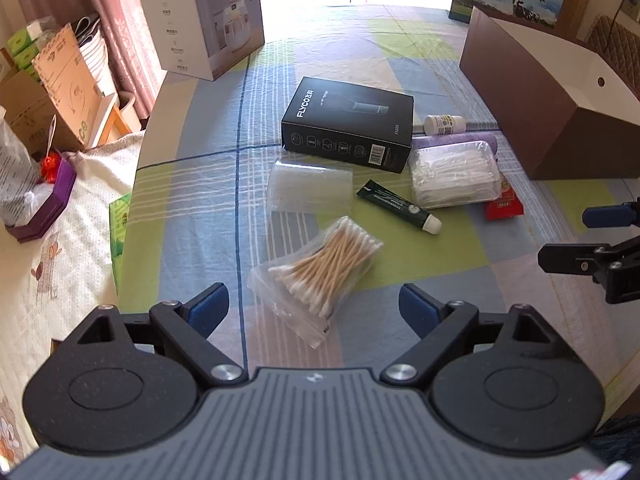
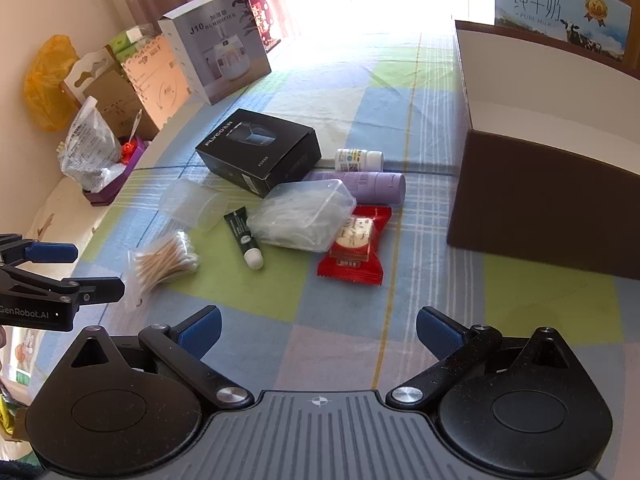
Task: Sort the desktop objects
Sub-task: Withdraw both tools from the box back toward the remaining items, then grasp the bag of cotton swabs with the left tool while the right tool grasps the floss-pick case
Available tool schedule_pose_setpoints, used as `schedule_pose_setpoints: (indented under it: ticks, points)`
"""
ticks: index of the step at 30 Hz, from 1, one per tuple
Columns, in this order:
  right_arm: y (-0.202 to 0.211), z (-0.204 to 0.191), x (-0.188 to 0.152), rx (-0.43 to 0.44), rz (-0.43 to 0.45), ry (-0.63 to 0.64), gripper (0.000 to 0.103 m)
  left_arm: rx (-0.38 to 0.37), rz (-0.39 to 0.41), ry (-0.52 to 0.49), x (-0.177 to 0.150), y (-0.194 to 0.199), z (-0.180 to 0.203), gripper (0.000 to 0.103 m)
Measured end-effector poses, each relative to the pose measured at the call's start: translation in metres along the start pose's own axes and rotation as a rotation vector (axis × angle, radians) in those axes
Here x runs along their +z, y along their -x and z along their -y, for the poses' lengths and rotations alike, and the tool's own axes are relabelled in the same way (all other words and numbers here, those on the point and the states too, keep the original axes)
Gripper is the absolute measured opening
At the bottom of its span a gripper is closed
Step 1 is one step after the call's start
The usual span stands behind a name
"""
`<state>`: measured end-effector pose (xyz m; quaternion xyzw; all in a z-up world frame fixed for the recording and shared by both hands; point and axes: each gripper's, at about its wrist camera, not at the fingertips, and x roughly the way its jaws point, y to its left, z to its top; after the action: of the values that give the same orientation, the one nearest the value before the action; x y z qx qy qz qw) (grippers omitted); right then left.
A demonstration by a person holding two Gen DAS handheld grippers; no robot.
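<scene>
left tool (image 1: 314, 306) released, cotton swab bag (image 1: 320, 268) just ahead between fingers; right tool (image 2: 318, 330) released, empty.

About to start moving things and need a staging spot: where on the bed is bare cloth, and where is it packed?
Bare: the strip between the right gripper and the red snack packet, and the cloth between that packet and the brown box. Packed: the black Flyco box, clear plastic case, purple tube and cotton swab bag.
</scene>
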<state>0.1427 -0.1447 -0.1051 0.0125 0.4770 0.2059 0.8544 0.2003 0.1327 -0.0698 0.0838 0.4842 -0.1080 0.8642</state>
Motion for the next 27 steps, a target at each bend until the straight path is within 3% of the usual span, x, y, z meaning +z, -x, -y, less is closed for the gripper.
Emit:
schedule_pose_setpoints:
  ticks: [14, 17, 19, 22, 27]
  points:
    - [-0.022, -0.003, 0.018, -0.025, 0.043, 0.057, 0.101, -0.032, -0.016, -0.142, 0.01, -0.059, 0.002, 0.076]
    - [-0.028, -0.005, 0.025, -0.022, 0.05, 0.087, 0.101, -0.044, -0.024, -0.145, 0.011, -0.064, 0.002, 0.064]
    - [-0.032, -0.008, 0.03, -0.021, 0.054, 0.112, 0.101, -0.051, -0.037, -0.134, 0.01, -0.068, 0.0, 0.045]
    - [-0.038, -0.01, 0.037, -0.015, 0.064, 0.163, 0.101, -0.055, -0.045, -0.101, 0.007, -0.067, -0.006, 0.031]
    - [-0.053, -0.017, 0.047, -0.017, 0.065, 0.269, 0.101, -0.033, -0.074, 0.009, 0.002, -0.063, -0.025, 0.029]
